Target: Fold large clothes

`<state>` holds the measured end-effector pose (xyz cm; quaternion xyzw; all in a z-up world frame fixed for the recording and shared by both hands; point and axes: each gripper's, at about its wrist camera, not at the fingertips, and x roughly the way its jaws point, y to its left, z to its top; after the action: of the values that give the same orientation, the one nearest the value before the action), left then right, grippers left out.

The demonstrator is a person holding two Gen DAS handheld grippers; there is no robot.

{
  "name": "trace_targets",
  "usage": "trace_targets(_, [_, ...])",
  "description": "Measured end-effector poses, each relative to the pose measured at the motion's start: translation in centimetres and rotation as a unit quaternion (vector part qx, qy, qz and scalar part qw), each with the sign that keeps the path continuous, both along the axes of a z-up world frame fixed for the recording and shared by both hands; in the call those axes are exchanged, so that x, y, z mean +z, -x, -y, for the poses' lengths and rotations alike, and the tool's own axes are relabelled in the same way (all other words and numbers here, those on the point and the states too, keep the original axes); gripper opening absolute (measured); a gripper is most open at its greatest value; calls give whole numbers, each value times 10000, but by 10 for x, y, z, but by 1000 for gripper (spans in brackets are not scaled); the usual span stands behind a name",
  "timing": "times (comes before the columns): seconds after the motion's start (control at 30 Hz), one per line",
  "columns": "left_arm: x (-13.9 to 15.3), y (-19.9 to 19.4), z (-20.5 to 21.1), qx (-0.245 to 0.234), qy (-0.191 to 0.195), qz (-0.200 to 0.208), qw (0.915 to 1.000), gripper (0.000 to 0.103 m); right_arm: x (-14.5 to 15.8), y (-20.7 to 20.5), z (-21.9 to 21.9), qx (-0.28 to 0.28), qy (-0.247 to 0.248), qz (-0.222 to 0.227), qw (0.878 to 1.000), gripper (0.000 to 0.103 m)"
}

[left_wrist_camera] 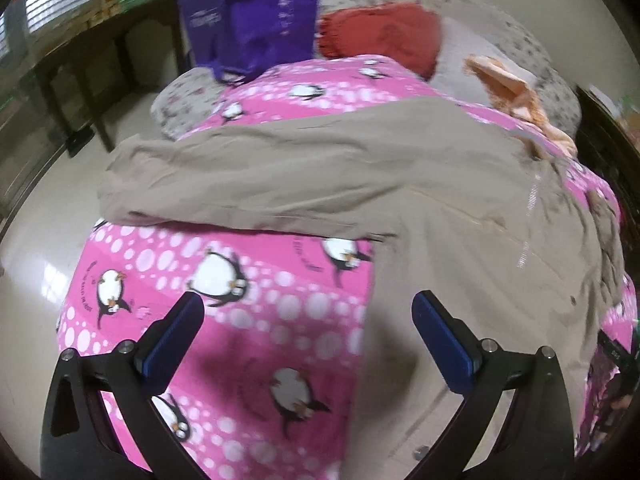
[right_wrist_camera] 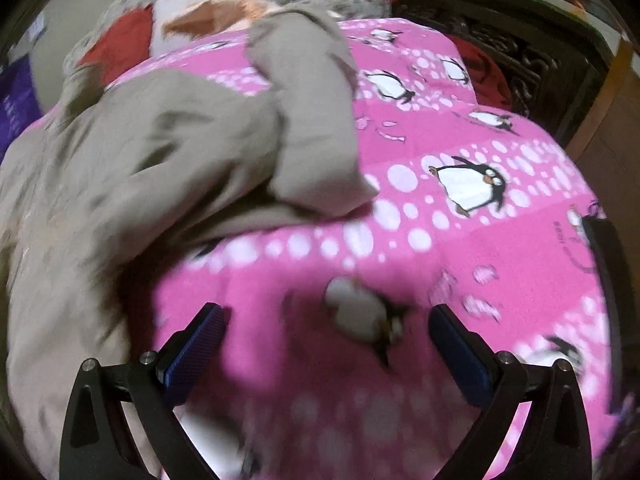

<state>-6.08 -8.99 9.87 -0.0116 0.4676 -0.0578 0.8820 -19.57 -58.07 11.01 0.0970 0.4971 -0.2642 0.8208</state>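
Khaki jacket (left_wrist_camera: 460,208) on penguin blanket (left_wrist_camera: 248,304), purple bag (left_wrist_camera: 256,12) beyond.

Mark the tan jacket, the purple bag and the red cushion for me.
tan jacket (left_wrist_camera: 460,248): left wrist view, on its body panel.
purple bag (left_wrist_camera: 256,12): left wrist view, on its front face.
red cushion (left_wrist_camera: 384,32): left wrist view, on its top.

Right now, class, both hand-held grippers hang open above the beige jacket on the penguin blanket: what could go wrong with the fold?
1. The left hand-held gripper straddles the edge of the beige jacket, so it may pinch the pink penguin blanket too.
2. The right hand-held gripper is over blanket only and may miss the sleeve.
3. The jacket is rumpled; creases could get folded in.
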Motion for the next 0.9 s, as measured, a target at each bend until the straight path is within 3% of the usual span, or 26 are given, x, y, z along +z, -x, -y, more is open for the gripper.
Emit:
trace_targets(0.2, [7, 19, 40, -417, -272, 124, 9987, 103, 66, 33, -56, 365, -197, 294, 9987, 103])
trace_targets(0.4, [16, 36, 62, -708, -246, 252, 9969, 103, 106, 31, -116, 531, -536, 671, 9949, 103])
trace_targets(0.57, [28, 42, 70, -875, -324, 423, 9947, 103, 113, 11, -152, 854, -1180, 726, 9867, 103])
trace_targets(0.9, [46, 39, 72, -835, -259, 485, 9950, 103, 122, -24, -192, 888, -1013, 835, 9874, 103])
